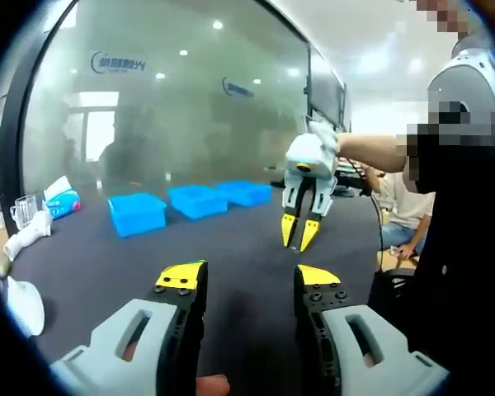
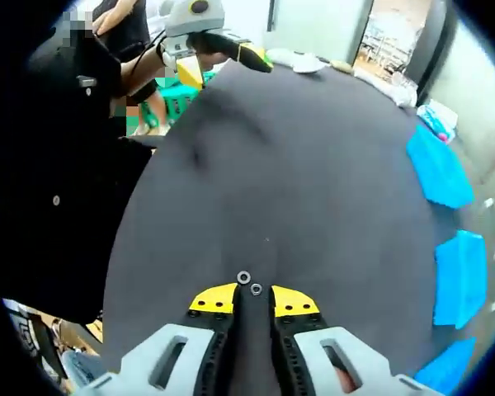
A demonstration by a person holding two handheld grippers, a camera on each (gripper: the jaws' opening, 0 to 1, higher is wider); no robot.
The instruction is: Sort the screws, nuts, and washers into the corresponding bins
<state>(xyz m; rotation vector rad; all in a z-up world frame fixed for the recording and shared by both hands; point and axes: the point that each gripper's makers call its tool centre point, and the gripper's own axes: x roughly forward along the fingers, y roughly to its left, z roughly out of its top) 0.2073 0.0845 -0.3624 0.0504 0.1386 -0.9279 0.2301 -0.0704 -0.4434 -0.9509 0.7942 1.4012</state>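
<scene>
Two small metal rings, a washer or nut point(image 2: 244, 277) and another point(image 2: 256, 289), lie on the dark table point(image 2: 297, 165) just ahead of my right gripper point(image 2: 254, 300). Its jaws are narrowly open, with the nearer ring level with the tips and not pinched. In the left gripper view, that right gripper point(image 1: 299, 234) points down at the table in a person's hand. My left gripper point(image 1: 249, 276) hovers wide open with nothing in it, and it also appears at the table's far end point(image 2: 231, 45). Three blue bins point(image 1: 136, 213) point(image 1: 198, 200) point(image 1: 247, 191) stand in a row.
The same bins point(image 2: 437, 169) point(image 2: 462, 276) line the right edge in the right gripper view. A clear cup point(image 1: 23, 210), a tissue pack point(image 1: 62, 200) and white items point(image 1: 25, 235) sit at the table's left. A person in black point(image 1: 462, 247) stands close. A glass wall point(image 1: 173, 107) rises behind.
</scene>
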